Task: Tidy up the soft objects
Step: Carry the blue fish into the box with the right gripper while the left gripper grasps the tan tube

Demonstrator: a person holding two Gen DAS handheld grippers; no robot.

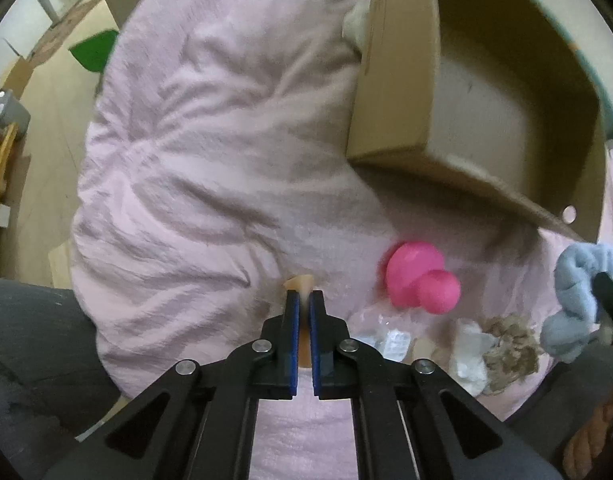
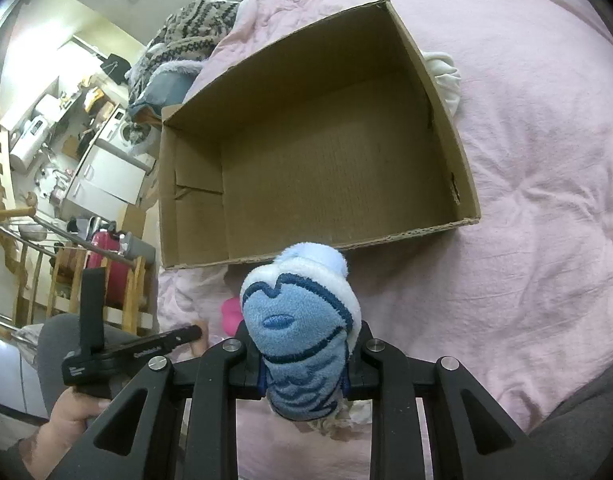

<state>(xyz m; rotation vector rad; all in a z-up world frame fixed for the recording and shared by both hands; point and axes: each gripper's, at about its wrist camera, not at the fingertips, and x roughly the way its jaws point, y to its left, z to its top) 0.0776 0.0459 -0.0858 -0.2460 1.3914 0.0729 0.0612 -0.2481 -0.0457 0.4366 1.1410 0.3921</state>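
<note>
Between my right gripper's [image 2: 302, 364] jaws sits a clamped blue plush toy [image 2: 302, 332], near the cardboard box's [image 2: 314, 254] front edge; my left gripper [image 1: 305, 312] pinches a small tan object [image 1: 300, 282].

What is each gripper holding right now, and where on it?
The right gripper is shut on the blue plush toy, pinched at its lower body. The left gripper is shut on a small tan piece, its identity unclear.

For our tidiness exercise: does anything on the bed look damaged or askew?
The cardboard box has a torn, ragged front rim, and it sits tilted on the rumpled pink blanket. A white cloth lies bunched against its far side.
</note>
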